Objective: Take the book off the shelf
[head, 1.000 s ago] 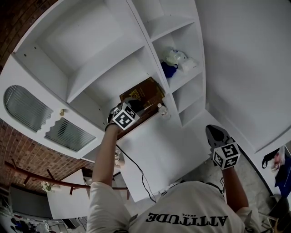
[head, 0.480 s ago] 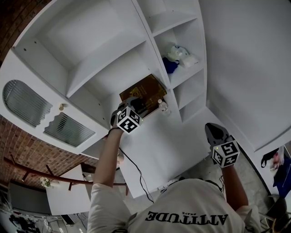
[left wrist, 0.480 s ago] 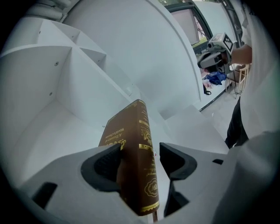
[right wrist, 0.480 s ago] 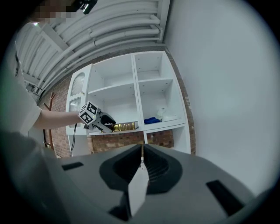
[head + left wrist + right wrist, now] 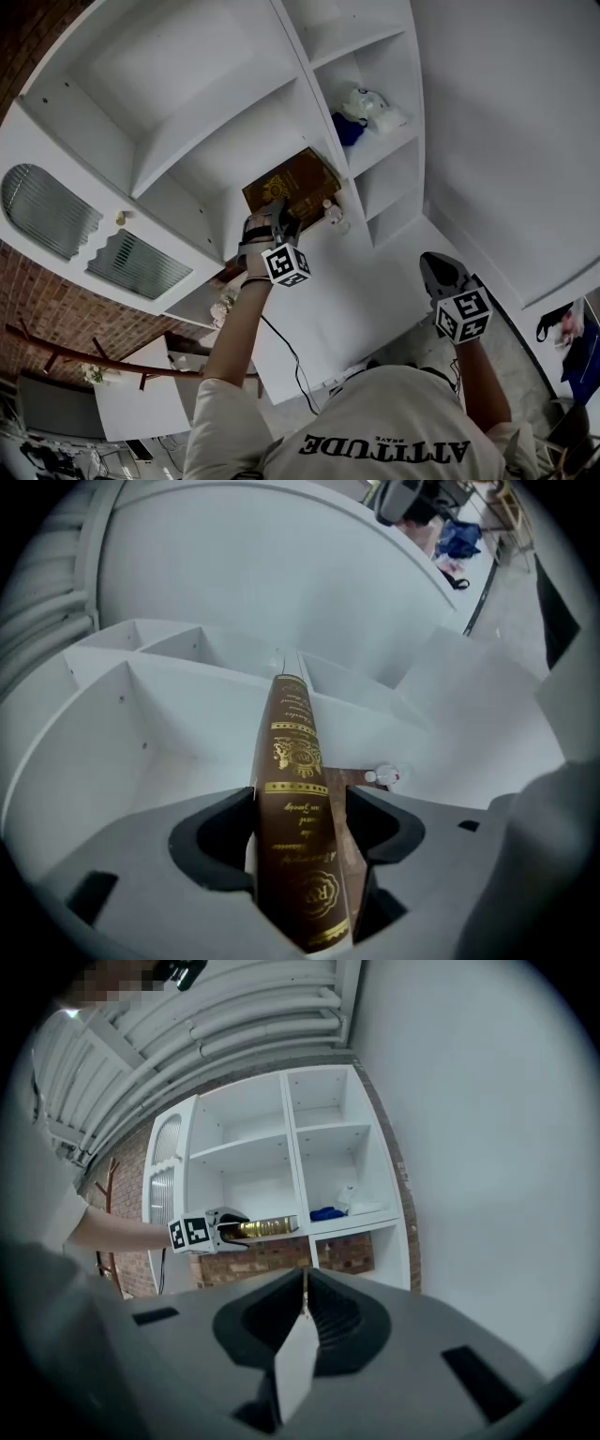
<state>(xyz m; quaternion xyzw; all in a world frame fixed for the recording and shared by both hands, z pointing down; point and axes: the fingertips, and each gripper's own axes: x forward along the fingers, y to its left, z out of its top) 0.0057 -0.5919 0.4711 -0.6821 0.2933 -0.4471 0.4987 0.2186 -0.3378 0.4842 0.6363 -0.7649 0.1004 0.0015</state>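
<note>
A brown book [image 5: 291, 183] with gold print is at the mouth of the middle compartment of the white shelf unit [image 5: 216, 103]. My left gripper [image 5: 277, 217] has it by the lower end. In the left gripper view the book's spine [image 5: 295, 808] stands between the two pads, which touch its sides while the jaws are opening. From the right gripper view the book [image 5: 264, 1227] sticks out level from the left gripper [image 5: 225, 1232] toward the shelf. My right gripper [image 5: 441, 272] hangs apart at the lower right, shut [image 5: 303, 1297] with nothing in it.
A blue thing [image 5: 349, 131] and white things [image 5: 370, 105] lie in the right-hand compartment. A small bottle [image 5: 330, 217] stands on the ledge beside the book. A cable [image 5: 281, 349] runs down the white panel below. A brick wall [image 5: 37, 309] is at the left.
My left gripper has drawn back from the shelf toward the person, and the book has come with it. The right gripper has hardly moved.
</note>
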